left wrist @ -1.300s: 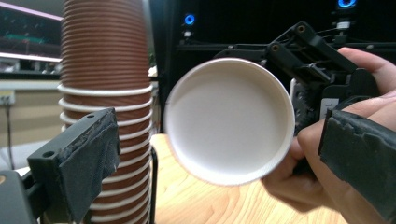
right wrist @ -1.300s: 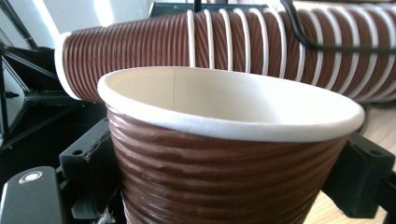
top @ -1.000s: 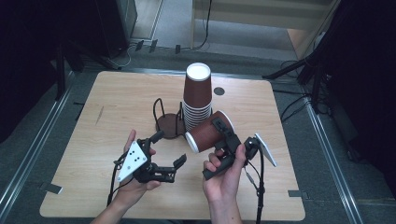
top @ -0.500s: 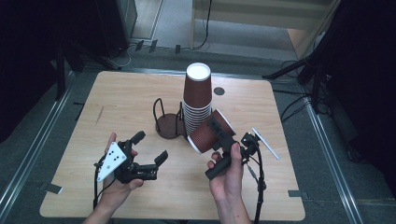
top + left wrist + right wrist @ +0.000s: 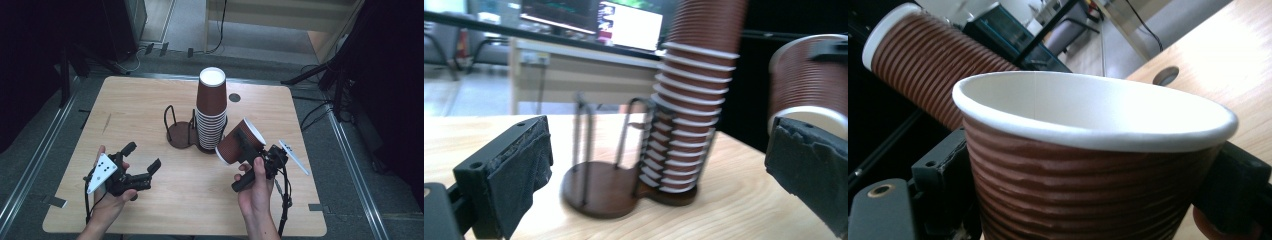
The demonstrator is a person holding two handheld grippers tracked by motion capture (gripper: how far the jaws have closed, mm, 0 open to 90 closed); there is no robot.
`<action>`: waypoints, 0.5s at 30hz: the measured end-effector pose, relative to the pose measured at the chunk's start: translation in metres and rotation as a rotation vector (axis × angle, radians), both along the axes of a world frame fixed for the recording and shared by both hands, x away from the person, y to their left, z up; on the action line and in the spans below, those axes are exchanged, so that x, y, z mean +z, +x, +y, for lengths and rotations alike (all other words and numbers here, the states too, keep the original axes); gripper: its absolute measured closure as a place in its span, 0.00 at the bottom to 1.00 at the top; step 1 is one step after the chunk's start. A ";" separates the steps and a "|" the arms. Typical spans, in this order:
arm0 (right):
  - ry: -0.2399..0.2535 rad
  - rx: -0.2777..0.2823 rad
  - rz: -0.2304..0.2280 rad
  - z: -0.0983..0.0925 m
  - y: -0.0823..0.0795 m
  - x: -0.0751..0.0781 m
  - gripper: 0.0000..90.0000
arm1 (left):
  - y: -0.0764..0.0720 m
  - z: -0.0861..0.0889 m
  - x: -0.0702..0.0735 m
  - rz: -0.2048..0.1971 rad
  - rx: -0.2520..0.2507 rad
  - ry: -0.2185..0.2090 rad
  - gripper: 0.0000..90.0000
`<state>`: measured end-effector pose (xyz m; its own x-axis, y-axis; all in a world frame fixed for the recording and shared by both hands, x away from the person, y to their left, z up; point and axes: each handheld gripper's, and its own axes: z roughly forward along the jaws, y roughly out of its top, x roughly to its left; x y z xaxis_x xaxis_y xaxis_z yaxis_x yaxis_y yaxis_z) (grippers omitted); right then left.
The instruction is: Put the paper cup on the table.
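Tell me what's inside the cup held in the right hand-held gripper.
The cup held by the right hand-held gripper shows a bare white inner wall near its rim. Its bottom is hidden by the near rim, so contents there cannot be ruled out.

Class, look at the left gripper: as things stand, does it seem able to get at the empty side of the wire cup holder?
Probably yes: the left gripper is open, holds nothing, and bare table lies between it and the holder.
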<state>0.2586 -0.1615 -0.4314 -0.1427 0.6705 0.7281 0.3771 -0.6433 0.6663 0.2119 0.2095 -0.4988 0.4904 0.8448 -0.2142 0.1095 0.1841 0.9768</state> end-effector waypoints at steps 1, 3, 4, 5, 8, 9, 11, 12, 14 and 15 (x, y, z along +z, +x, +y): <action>-0.001 -0.009 0.001 -0.001 0.000 -0.001 0.13 | 0.001 0.004 -0.003 0.006 0.010 0.000 0.00; -0.005 -0.021 -0.005 -0.005 0.001 -0.005 0.13 | 0.003 0.010 -0.008 0.019 0.031 0.008 0.00; -0.015 -0.033 -0.011 -0.006 0.002 -0.007 0.13 | 0.003 0.012 -0.010 0.024 0.037 0.011 0.00; -0.025 -0.040 -0.015 -0.007 0.003 -0.008 0.13 | 0.003 0.015 -0.014 0.028 0.044 0.020 0.00; -0.079 -0.049 -0.048 -0.008 0.005 -0.012 0.13 | 0.003 0.022 -0.019 0.040 0.061 0.042 0.00; -0.091 -0.053 -0.065 -0.009 0.006 -0.013 0.13 | 0.003 0.025 -0.021 0.044 0.068 0.042 0.00; -0.111 -0.054 -0.095 -0.011 0.007 -0.014 0.13 | 0.002 0.031 -0.023 0.051 0.087 0.040 0.00; -0.121 -0.057 -0.109 -0.011 0.008 -0.015 0.13 | 0.002 0.033 -0.023 0.055 0.097 0.037 0.00; -0.152 -0.063 -0.129 -0.013 0.009 -0.016 0.13 | 0.002 0.041 -0.025 0.060 0.114 0.046 0.00; -0.174 -0.065 -0.137 -0.014 0.010 -0.017 0.13 | 0.001 0.045 -0.026 0.064 0.124 0.043 0.00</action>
